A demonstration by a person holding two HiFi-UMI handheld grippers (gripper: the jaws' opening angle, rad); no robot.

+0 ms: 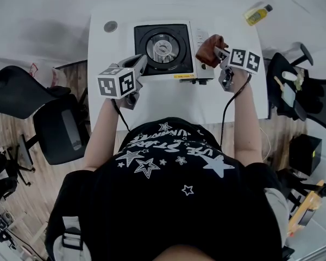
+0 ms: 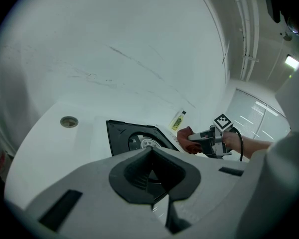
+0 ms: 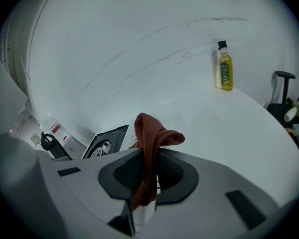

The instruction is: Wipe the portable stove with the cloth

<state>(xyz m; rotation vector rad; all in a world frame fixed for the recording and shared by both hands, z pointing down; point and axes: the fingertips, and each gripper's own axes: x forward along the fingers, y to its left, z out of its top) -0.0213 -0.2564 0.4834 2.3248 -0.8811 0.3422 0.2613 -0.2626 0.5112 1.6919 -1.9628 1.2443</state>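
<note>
By the stove (image 1: pixel 163 49), right gripper (image 1: pixel 217 53) clamps cloth (image 1: pixel 207 47) — left gripper (image 1: pixel 140 65) closed, empty; bottle (image 1: pixel 257 14) holds yellow liquid.

I count one portable stove (image 1: pixel 164 49), one cloth (image 1: pixel 209 49), one yellow bottle (image 1: pixel 256 14), one round cap (image 1: pixel 110 26), one table (image 1: pixel 168 102), two grippers, the left gripper (image 1: pixel 139 62) and the right gripper (image 1: pixel 220 53), and seemingly three office chairs (image 1: pixel 62 132), though the edges are cluttered.

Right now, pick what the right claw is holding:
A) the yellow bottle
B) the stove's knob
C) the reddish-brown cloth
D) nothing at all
C: in the right gripper view the right claw is shut on the reddish-brown cloth, which sticks up folded from between its jaws.
</note>
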